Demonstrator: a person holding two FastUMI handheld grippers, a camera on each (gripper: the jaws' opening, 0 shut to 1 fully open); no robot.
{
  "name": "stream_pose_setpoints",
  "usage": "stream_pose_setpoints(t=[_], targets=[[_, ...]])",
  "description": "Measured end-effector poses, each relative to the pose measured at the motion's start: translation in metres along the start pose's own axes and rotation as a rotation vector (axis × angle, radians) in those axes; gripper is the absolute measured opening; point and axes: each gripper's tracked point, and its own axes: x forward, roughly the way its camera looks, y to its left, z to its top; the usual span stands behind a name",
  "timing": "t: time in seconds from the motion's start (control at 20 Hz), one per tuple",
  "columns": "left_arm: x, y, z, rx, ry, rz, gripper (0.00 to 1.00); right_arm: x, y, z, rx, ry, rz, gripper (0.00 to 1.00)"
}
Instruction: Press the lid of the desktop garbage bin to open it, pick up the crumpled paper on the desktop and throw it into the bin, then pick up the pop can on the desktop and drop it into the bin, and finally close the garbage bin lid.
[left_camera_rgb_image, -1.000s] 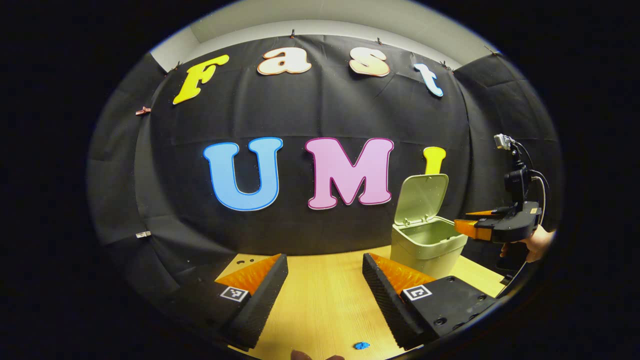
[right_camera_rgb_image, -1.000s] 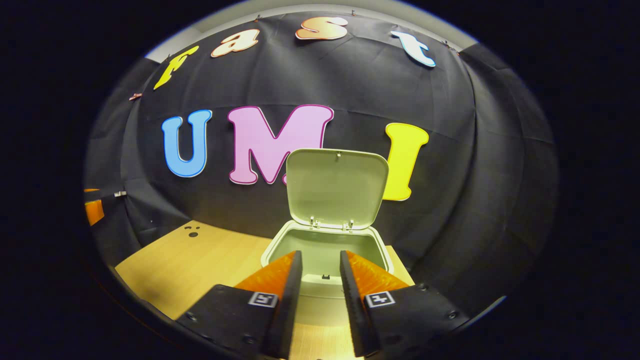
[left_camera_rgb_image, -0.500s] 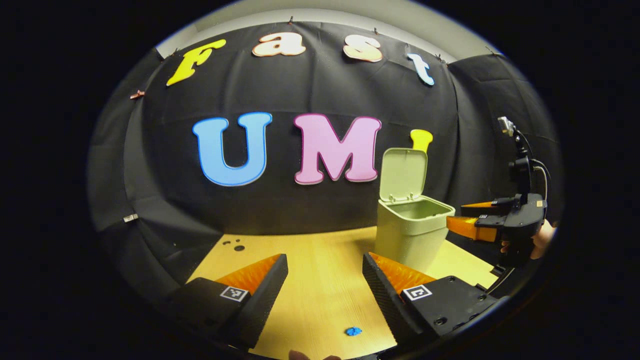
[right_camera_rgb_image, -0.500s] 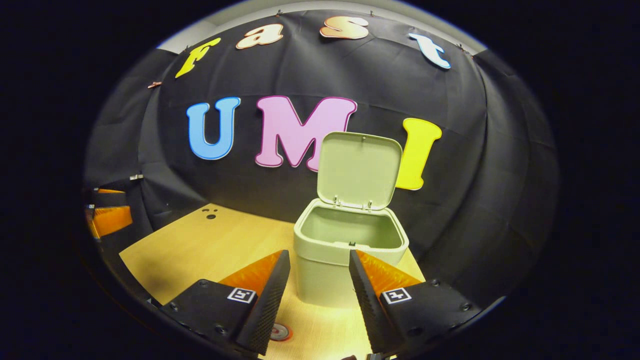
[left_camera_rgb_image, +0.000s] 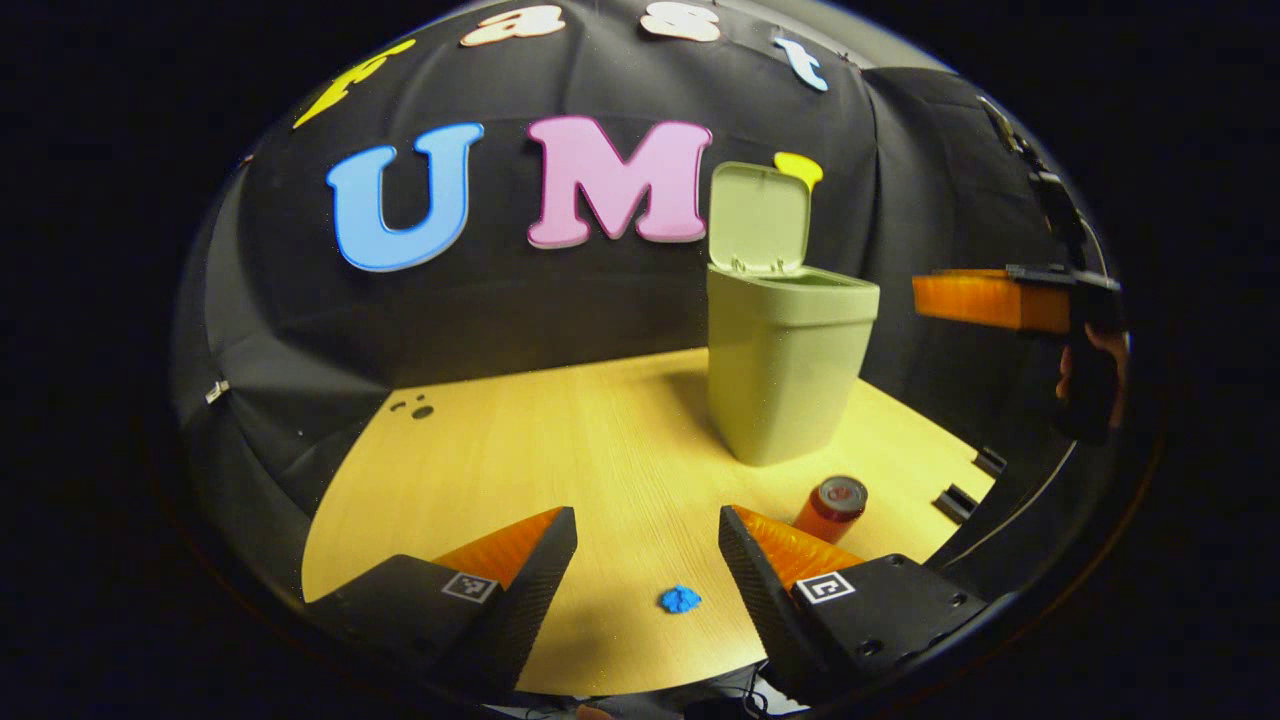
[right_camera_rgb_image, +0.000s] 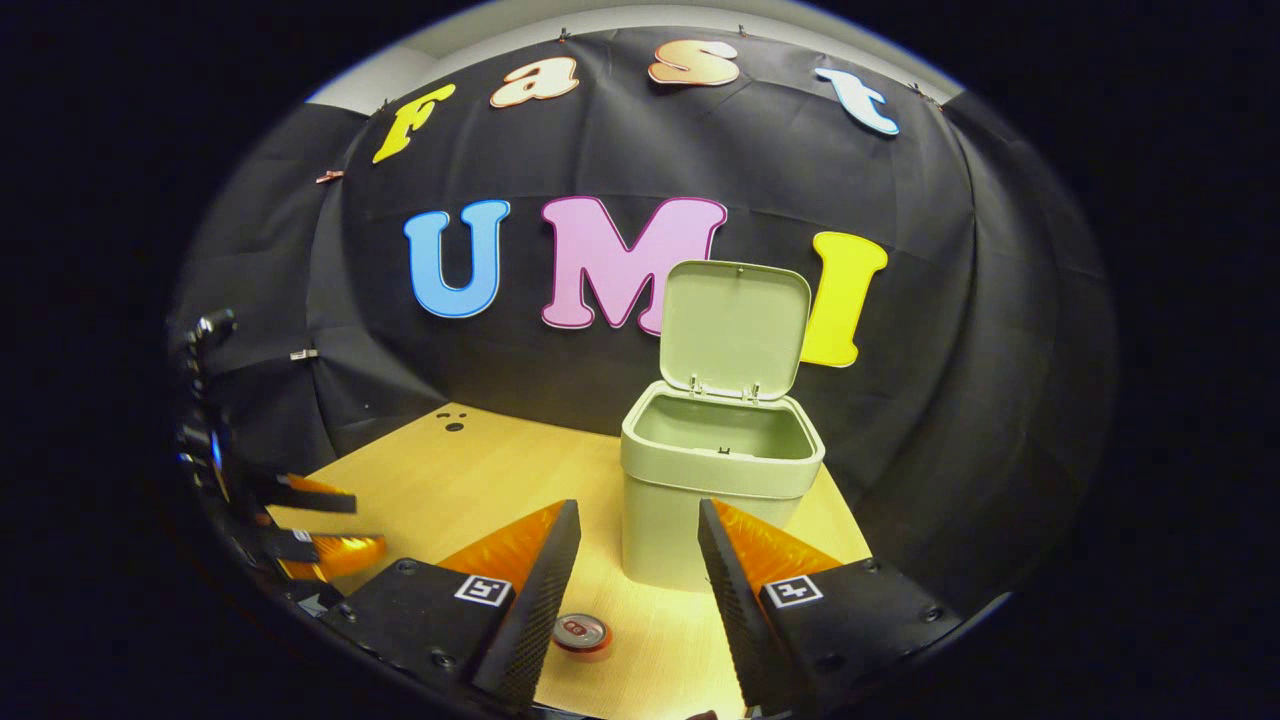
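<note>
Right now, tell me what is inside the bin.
The bin stands with its lid up. The right gripper view shows bare inner walls near the rim and nothing in them. The bottom is hidden by the front wall, so what lies there cannot be told.

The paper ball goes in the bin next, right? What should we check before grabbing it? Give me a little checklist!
1. Lid of the pale green plastic bin open: ok, the lid stands upright.
2. Small blue crumpled paper still on the wooden desktop: ok, it lies free between the left claw's fingers.
3. Left claw open and empty: ok.
4. Right claw open and empty: ok.
5. Red pop can out of the way: ok, it lies on its side, apart from the paper, near the bin.
6. Room inside the bin: cannot tell, its bottom is hidden.
</note>
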Motion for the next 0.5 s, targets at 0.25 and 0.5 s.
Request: stream_pose_setpoints(t=[0.25, 0.5], targets=[[0.028, -0.020, -0.058, 0.011, 0.142, -0.069, 0.93, -0.013, -0.009, -0.011, -0.005, 0.032, -0.019, 0.77], [0.055, -0.025, -0.097, 0.012, 0.242, -0.092, 0.84, -0.029, -0.026, -0.020, -0.003, 0.066, -0.056, 0.76]])
